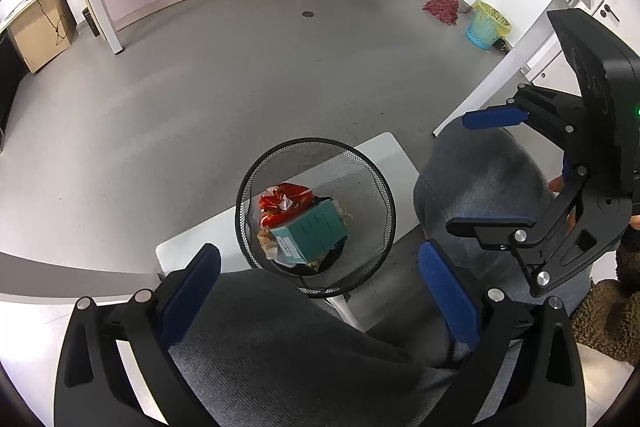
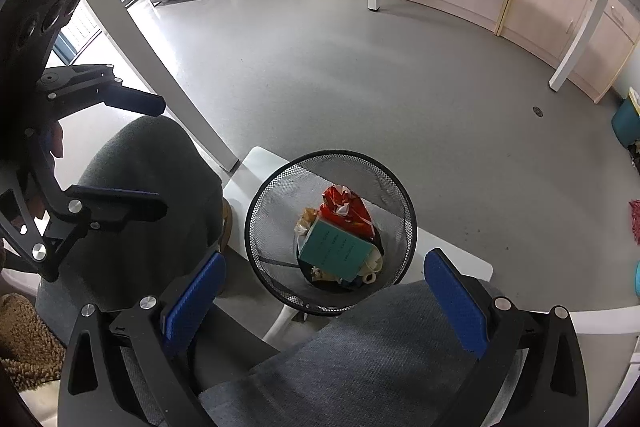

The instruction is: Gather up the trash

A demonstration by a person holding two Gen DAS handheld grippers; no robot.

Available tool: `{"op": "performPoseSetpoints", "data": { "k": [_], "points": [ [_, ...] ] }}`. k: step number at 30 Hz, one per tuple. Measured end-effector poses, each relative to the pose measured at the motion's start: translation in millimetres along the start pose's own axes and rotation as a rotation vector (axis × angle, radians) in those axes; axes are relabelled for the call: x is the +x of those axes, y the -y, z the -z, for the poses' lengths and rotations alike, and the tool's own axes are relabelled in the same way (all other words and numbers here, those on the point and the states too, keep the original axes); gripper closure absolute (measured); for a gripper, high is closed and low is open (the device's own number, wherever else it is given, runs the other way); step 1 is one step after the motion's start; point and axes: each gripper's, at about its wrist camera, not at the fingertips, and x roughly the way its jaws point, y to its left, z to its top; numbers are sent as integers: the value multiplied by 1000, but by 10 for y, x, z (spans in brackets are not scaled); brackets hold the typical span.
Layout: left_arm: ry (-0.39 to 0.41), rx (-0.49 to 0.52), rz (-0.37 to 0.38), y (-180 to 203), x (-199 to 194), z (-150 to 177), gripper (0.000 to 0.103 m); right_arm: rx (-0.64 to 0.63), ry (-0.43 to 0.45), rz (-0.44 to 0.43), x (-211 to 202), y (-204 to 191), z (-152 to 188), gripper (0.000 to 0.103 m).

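Trash sits in the black mesh wastebasket [image 1: 316,215] between the person's knees: teal carton [image 1: 310,231] nearest, light and stiff, graspable across its flat sides; red wrapper [image 1: 286,199] behind, crinkly. Left gripper [image 1: 316,299] and right gripper [image 2: 324,299] gape wide, empty.

we see a round black wire-mesh wastebasket [image 1: 316,215] [image 2: 331,231] standing upright, its open mouth facing up towards us. inside it a teal box [image 1: 310,231] [image 2: 334,249] printed with dark text lies tilted on top of the heap, resting against a crumpled red wrapper [image 1: 285,201] [image 2: 345,207] behind it. beneath the box we make out pale crumpled scraps and something off-white, too jumbled to tell apart.
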Motion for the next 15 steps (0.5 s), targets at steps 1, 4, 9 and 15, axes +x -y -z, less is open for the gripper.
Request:
{"op": "performPoseSetpoints", "data": {
  "k": [1,4,9,15],
  "points": [
    [0,4,-2,3,3,4,5,1,1,0,-6,1,0,3],
    [-6,13,0,24,8,2,5,3,1,-2,-11,7,2,3],
    [-18,28,-26,41,30,5,5,0,-3,0,-13,0,4,3],
    [-6,32,-36,40,20,10,5,-1,2,7,-10,-5,8,2]
  ]
}}
